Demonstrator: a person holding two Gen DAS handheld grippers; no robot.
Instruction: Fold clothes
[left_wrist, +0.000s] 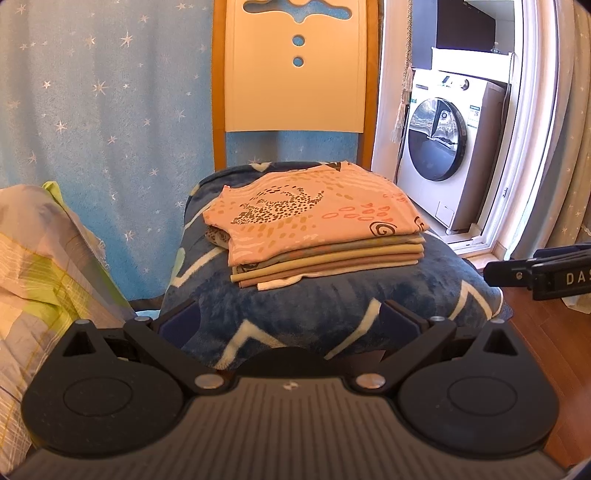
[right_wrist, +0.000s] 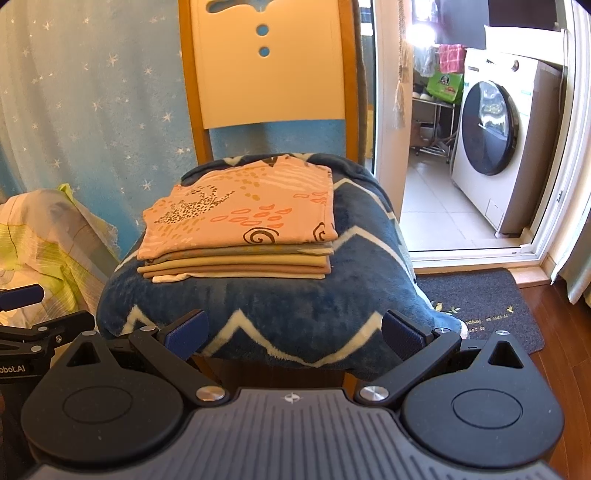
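Presently your left gripper (left_wrist: 290, 325) stands with its jaws spread wide and nothing between them, low in the frame and short of the chair's near edge. Your right gripper (right_wrist: 295, 332) is likewise wide apart and empty, level with the front of the seat. Neither touches cloth; both appear held back, which suits either an approach or a withdrawal.

Beyond them, centre frame, the stack of folded clothes (left_wrist: 317, 229) rests on a blue zigzag blanket (left_wrist: 332, 306) draped over the seat of a wooden chair (left_wrist: 295, 74). The top garment, a pink patterned top (right_wrist: 243, 214), lies flat and squared; tan and cream layers beneath sit roughly flush, with one white edge protruding at the lower left of the pile. Judged by that, these pieces already lie folded as the task wants.

At the left edge of both views, rumpled checked bedding (right_wrist: 55, 236) lies loose; whether any garment is among it cannot be told. In the upper right, a front-loading washing machine (right_wrist: 491, 136) stands with its door closed; its contents are not visible.
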